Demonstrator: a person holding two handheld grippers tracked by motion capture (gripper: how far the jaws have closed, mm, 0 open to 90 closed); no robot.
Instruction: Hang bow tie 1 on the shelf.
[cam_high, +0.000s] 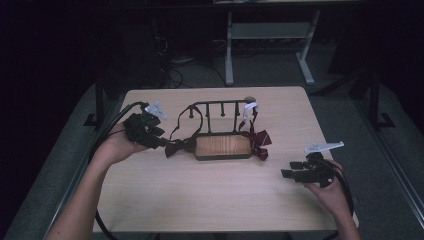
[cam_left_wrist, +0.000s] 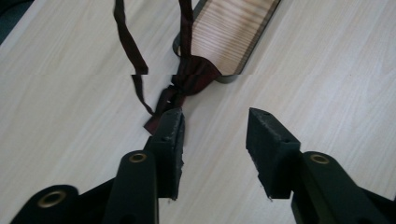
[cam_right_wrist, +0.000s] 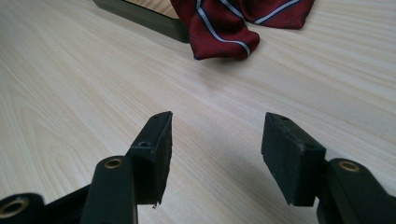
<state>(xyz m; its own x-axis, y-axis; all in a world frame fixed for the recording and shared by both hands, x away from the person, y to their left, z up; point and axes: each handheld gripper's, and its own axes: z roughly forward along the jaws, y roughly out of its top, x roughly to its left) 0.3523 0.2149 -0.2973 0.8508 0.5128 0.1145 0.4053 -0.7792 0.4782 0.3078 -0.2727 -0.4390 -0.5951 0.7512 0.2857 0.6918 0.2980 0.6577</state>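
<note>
A black wire rack with a wooden base (cam_high: 222, 146) stands mid-table. From its left hook hangs a dark maroon bow tie (cam_high: 177, 146) by its strap, its bow resting on the table at the base's left end. A red striped bow tie (cam_high: 257, 141) hangs at the right end. My left gripper (cam_high: 160, 141) is low beside the dark bow tie (cam_left_wrist: 194, 74). This left gripper (cam_left_wrist: 215, 123) is open, with the bow's tip just past its left finger and bare table between the jaws. My right gripper (cam_high: 289, 170) rests open near the table's right side. In its own view the right gripper (cam_right_wrist: 217, 126) faces the striped bow tie (cam_right_wrist: 224, 28).
The light wooden table (cam_high: 210, 200) has bare surface in front of the rack. The rack's base edge (cam_right_wrist: 140, 14) lies ahead of the right gripper. Beyond the table's far edge are dark floor, cables and the legs of another desk (cam_high: 229, 50).
</note>
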